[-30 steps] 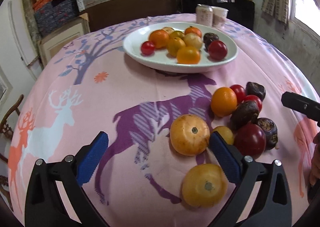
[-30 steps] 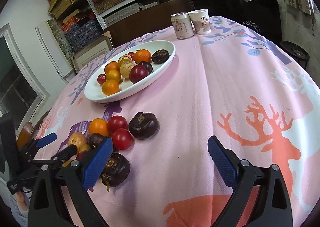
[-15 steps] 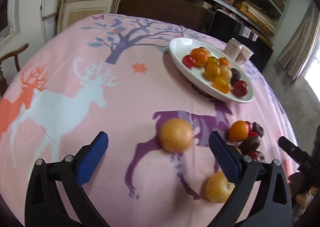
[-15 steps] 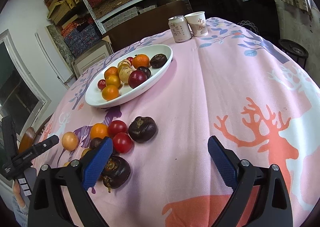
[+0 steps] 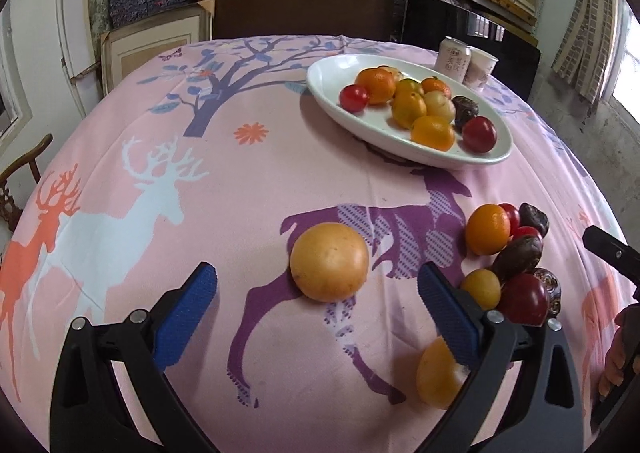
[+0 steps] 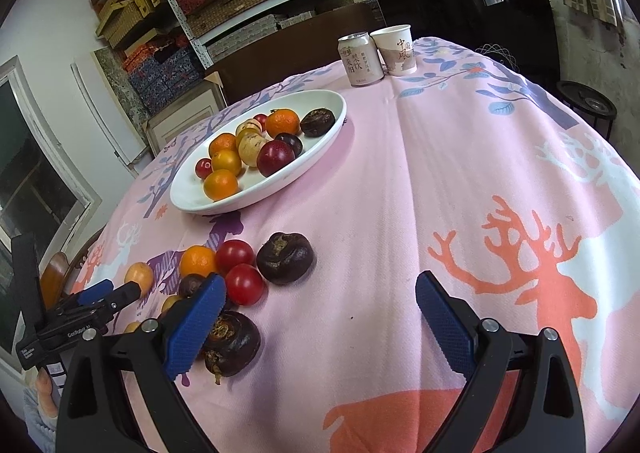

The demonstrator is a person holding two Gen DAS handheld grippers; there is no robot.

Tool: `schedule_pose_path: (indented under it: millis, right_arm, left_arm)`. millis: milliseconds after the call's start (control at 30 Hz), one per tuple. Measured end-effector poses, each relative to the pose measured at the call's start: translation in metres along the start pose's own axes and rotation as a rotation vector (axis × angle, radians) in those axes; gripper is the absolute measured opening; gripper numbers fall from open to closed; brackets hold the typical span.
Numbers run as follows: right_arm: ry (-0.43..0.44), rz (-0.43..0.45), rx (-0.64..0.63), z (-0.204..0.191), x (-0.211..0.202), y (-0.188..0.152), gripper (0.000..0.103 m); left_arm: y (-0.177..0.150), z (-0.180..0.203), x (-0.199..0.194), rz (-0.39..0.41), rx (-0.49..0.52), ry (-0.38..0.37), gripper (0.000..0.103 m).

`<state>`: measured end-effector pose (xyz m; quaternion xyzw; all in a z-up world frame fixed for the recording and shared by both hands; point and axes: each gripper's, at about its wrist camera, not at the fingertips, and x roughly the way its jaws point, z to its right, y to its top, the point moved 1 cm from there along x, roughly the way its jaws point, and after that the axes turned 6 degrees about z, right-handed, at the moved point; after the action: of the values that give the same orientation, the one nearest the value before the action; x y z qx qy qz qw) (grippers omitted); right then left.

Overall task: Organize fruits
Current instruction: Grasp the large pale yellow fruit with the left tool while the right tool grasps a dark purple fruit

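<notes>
While both claws gape wide and empty, left gripper [image 5: 316, 303] low over a large round yellow-orange fruit [image 5: 329, 262] on the pink deer-print tablecloth [image 5: 200, 213], right gripper [image 6: 320, 313] beside loose dark and red fruits [image 6: 256, 273], white oval fruit-filled dish [image 6: 320, 149] beyond.

Both grippers [image 5: 316, 309] [image 6: 320, 317] wide apart, empty.

A drink can [image 6: 359, 59] stands beside a paper cup [image 6: 396, 50] on the tablecloth [image 6: 440, 181].
</notes>
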<state>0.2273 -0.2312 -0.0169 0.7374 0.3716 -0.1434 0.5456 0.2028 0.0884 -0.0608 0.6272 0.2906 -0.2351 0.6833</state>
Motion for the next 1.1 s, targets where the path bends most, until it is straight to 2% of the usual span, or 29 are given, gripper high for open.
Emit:
schedule_pose_path:
  millis: [67, 133, 167, 233, 367, 500, 600, 833, 933, 967, 1100]
  right_arm:
    - [-0.003, 0.007, -0.005, 0.000, -0.001, 0.001, 0.097]
    - [-0.005, 0.015, -0.022, -0.001, -0.001, 0.002, 0.096]
    - [-0.005, 0.012, -0.038, -0.003, 0.000, 0.002, 0.094]
    - [0.006, -0.015, -0.060, -0.006, 0.005, 0.003, 0.086]
    - [-0.013, -0.078, -0.149, -0.018, 0.023, 0.005, 0.058]
    - [-0.040, -0.096, -0.276, -0.035, 0.033, 0.005, 0.051]
    - [-0.040, -0.107, -0.329, -0.041, 0.041, 0.006, 0.051]
    - [0.007, -0.151, -0.292, -0.037, 0.058, 0.011, 0.051]
    - [0.015, -0.149, -0.272, -0.034, 0.057, 0.011, 0.045]
    - [0.018, -0.150, -0.274, -0.035, 0.057, 0.011, 0.042]
    - [0.019, -0.149, -0.274, -0.035, 0.057, 0.011, 0.041]
  left_arm:
    - [0.000, 0.006, 0.001, 0.001, 0.029, -0.002, 0.094]
    - [0.000, 0.010, 0.005, -0.019, 0.048, -0.009, 0.065]
    - [-0.001, 0.013, 0.012, -0.051, 0.050, -0.021, 0.060]
    - [-0.002, 0.014, 0.019, -0.072, 0.057, 0.003, 0.058]
    - [0.000, 0.015, 0.021, -0.070, 0.061, 0.003, 0.058]
    - [0.000, 0.018, 0.024, -0.074, 0.077, 0.007, 0.063]
    - [0.001, 0.021, 0.026, -0.080, 0.088, 0.004, 0.070]
    - [0.001, 0.023, 0.030, -0.092, 0.087, -0.043, 0.087]
    - [0.001, 0.025, 0.031, -0.099, 0.090, -0.064, 0.095]
    - [0.001, 0.026, 0.032, -0.104, 0.093, -0.072, 0.097]
    - [0.001, 0.028, 0.034, -0.110, 0.103, -0.072, 0.099]
